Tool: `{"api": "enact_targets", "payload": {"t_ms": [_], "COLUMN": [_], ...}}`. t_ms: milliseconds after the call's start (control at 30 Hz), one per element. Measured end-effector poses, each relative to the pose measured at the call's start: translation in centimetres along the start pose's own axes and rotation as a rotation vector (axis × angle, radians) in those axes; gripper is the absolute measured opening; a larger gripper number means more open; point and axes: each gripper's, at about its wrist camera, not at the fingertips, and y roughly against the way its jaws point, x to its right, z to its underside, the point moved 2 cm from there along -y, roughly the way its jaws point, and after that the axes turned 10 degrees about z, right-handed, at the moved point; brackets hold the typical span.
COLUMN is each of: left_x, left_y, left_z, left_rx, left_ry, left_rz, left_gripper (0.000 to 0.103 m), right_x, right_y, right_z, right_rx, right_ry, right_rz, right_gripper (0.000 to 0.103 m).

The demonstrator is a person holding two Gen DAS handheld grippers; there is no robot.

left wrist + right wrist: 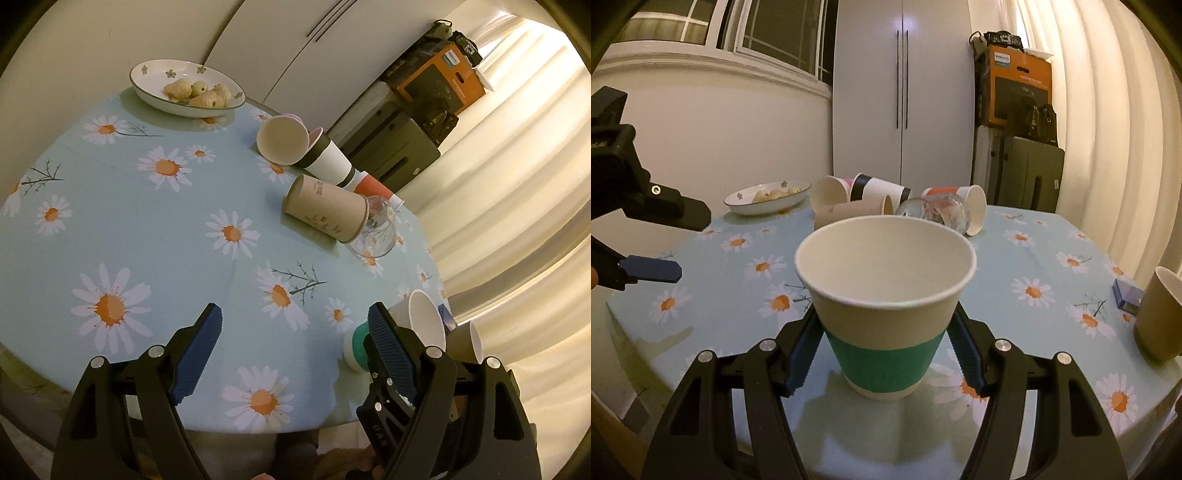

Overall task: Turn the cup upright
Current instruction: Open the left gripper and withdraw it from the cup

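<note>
A green-banded cup stands upright in the right gripper.

The right gripper (884,352) has its jaws pinching the cup (885,306) near the worktop's (1015,254) near edge. The left gripper (295,325) hangs over that edge with jaws spread wide, holding nothing. Farther back lie tipped cups (866,201) and a glass (938,214), then a bowl of fruit (766,197) by the far edge.

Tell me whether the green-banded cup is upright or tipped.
Upright: the green-banded cup has its open mouth up and base on the tablecloth, between the right gripper jaws.
</note>
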Motion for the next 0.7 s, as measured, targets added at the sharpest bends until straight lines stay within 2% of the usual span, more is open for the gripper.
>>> {"api": "enact_targets", "payload": {"t_ms": [33, 200, 267, 433, 700], "left_x": [0.0, -0.1, -0.2, 0.0, 0.7], "left_y": [0.0, -0.1, -0.1, 0.3, 1.4], "left_z": [0.0, -0.1, 0.0, 0.0, 0.3], "left_rx": [0.000, 0.000, 0.000, 0.014, 0.030], "left_ry": [-0.002, -0.003, -0.007, -0.031, -0.083], "left_rz": [-0.002, -0.013, -0.018, -0.034, -0.037], "left_gripper": [0.079, 0.079, 0.079, 0.079, 0.079], "right_x": [0.0, 0.0, 0.2, 0.5, 2.7], "right_y": [0.0, 0.6, 0.9, 2.3, 7.0], "right_z": [0.0, -0.3, -0.5, -1.2, -2.9], "right_rx": [-0.003, 0.001, 0.004, 0.009, 0.021], "right_ry": [-0.004, -0.011, -0.016, -0.008, -0.037], "right_rz": [-0.006, -0.008, -0.008, -0.017, -0.038], "right_gripper": [0.074, 0.079, 0.085, 0.089, 0.098]}}
